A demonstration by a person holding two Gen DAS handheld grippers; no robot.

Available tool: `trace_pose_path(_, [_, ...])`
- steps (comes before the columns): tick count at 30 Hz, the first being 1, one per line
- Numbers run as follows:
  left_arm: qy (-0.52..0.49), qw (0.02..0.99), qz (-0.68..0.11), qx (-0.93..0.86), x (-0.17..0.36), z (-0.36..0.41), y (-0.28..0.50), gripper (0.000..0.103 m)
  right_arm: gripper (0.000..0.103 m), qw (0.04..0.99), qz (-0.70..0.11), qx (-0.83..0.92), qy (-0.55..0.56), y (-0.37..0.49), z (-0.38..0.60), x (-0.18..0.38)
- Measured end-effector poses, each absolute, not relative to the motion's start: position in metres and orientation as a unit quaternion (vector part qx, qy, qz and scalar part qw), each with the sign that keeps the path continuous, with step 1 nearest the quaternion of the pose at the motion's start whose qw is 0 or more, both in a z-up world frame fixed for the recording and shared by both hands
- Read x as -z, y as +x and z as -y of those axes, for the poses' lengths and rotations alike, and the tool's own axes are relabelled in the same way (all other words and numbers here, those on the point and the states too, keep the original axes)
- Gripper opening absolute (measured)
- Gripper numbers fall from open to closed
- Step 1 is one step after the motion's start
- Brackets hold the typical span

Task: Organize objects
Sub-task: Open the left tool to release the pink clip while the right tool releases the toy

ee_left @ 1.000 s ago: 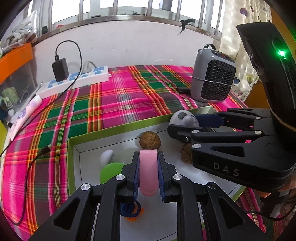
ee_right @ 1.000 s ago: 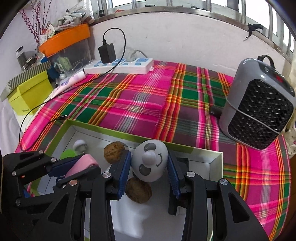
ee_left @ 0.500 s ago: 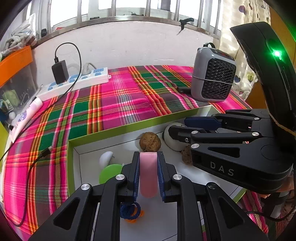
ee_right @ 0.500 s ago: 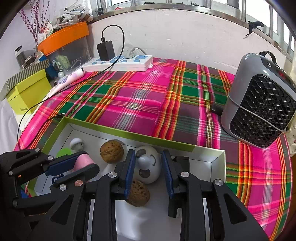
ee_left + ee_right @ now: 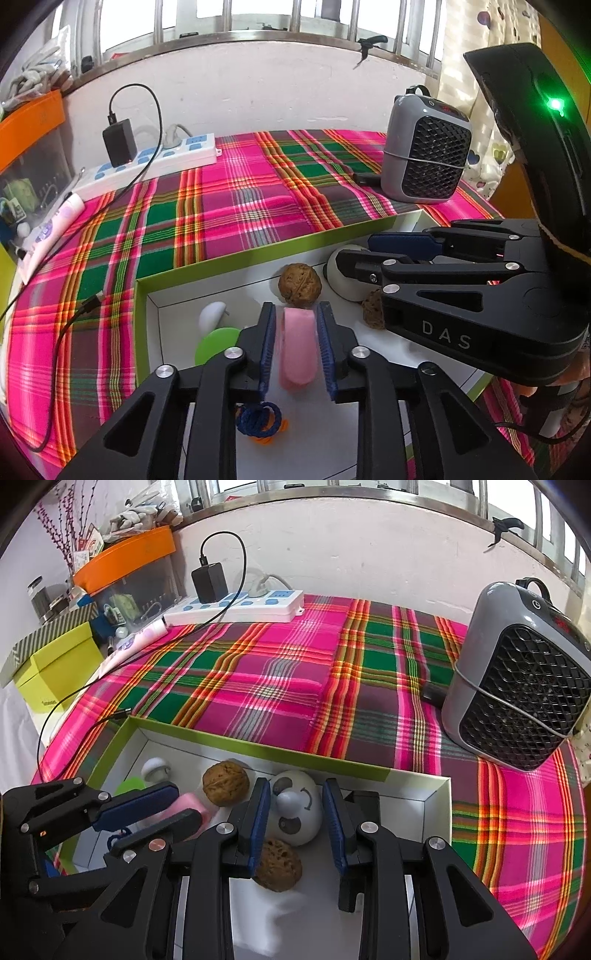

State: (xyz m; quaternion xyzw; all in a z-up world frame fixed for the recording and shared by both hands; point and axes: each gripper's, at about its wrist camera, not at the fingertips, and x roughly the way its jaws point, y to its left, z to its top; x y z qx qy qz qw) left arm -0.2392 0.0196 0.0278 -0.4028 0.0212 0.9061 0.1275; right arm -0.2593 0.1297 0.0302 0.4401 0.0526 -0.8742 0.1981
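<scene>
A green-rimmed white box [image 5: 236,258] [image 5: 236,742] lies on the plaid cloth. My left gripper [image 5: 294,314] is open around a pink soft piece [image 5: 297,347] lying in the box, with small gaps at both pads. My right gripper [image 5: 295,794] is open around a white egg-shaped face toy [image 5: 297,812] resting on the box floor. Two walnuts [image 5: 226,782] [image 5: 277,864] lie beside the toy. A green disc [image 5: 216,345], a small white mushroom-shaped piece [image 5: 211,314] and a blue coil on orange [image 5: 258,421] also lie in the box.
A grey heater [image 5: 524,701] stands at the right on the cloth. A white power strip with a black charger [image 5: 236,607] lies at the back, its cable trailing to the left. A green box [image 5: 55,668] and an orange bin [image 5: 125,559] stand at far left.
Both grippers lowered into the box and opened: the left let go of the pink piece, the right set the face toy down beside the walnuts.
</scene>
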Motion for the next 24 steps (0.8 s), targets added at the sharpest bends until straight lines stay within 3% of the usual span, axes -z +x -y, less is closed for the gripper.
trace_pose_path(19, [-0.391, 0.116, -0.020, -0.913, -0.041, -0.009, -0.218, 0.037, 0.031, 0.181, -0.039, 0.883, 0.431, -0.239, -0.134, -0.042])
trace_pose_path(21, [-0.389, 0.113, -0.020, -0.914, -0.043, -0.007, -0.215, 0.037, 0.040, 0.180, -0.037, 0.884, 0.430, -0.236, -0.133, -0.043])
trace_pose_path(24, [-0.386, 0.111, -0.020, -0.915, -0.046, -0.004, -0.208, 0.038, 0.042, 0.178, -0.033, 0.886, 0.427, -0.229, -0.134, -0.046])
